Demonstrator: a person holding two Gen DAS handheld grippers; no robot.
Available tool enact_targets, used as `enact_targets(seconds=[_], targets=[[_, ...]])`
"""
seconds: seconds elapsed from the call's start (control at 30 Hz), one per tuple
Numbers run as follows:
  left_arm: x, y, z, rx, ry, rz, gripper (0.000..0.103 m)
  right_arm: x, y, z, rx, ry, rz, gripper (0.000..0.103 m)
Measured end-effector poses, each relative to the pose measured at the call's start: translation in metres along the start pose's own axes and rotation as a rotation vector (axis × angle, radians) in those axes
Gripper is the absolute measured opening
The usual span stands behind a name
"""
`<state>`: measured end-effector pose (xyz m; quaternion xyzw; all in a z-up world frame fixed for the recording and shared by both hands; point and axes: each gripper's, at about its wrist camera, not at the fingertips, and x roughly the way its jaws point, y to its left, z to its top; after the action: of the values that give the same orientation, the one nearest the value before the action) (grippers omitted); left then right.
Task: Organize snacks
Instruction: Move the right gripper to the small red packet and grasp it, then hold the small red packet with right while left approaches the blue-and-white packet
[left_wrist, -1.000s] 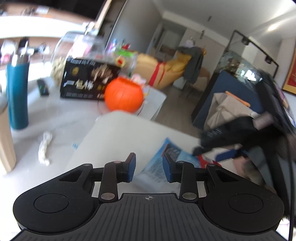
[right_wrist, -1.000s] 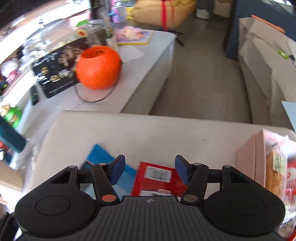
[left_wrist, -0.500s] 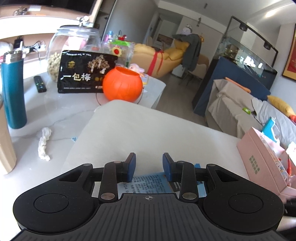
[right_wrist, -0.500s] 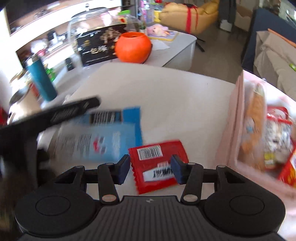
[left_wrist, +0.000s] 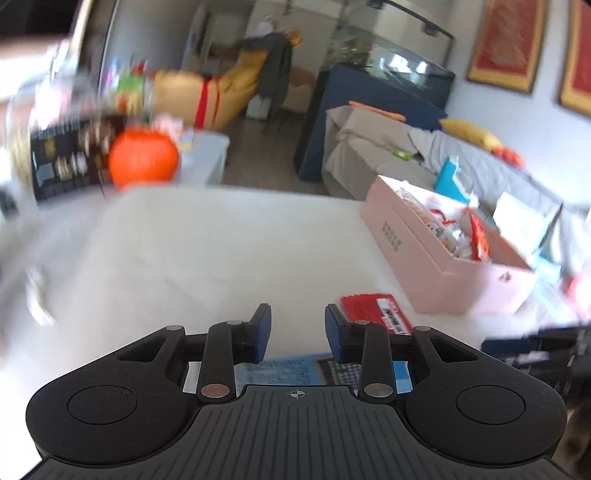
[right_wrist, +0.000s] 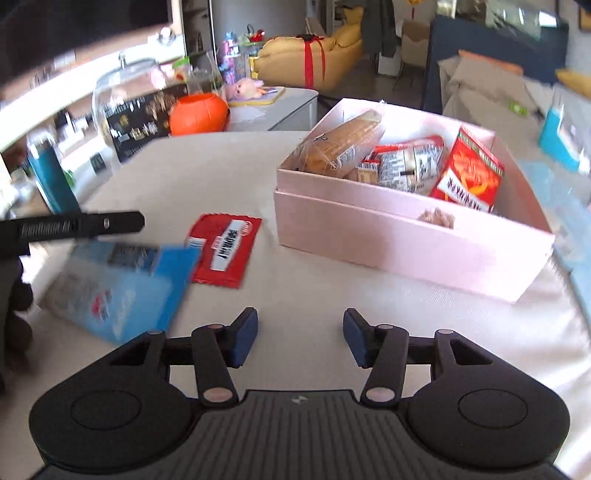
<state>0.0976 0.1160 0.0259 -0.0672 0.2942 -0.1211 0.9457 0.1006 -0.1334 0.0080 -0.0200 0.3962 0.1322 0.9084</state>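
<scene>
Left gripper (left_wrist: 297, 328): I read its jaws as drawn together to their narrowest, with nothing between the tips. The blue packet (right_wrist: 122, 291) shows just below its fingers; I cannot tell whether they touch. Right gripper (right_wrist: 300, 338): jaws apart, having just been opening, empty, over the bare white table (right_wrist: 221, 173). The red packet (right_wrist: 223, 249) lies flat beside the blue one. The pink box (right_wrist: 369, 229), holding snacks, stands nearby to the right.

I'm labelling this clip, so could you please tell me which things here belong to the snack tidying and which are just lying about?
Job: pink box; red packet; blue packet.
Lying about: orange pumpkin; teal bottle; glass jar.
</scene>
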Motion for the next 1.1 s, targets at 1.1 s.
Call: enact_targets(seconds=[1.1], targets=[[0.010,-0.041,0.026,0.061,0.165,0.144,0.036,-0.033,-0.051,-0.053,0.082,-0.134,-0.114,0.060]])
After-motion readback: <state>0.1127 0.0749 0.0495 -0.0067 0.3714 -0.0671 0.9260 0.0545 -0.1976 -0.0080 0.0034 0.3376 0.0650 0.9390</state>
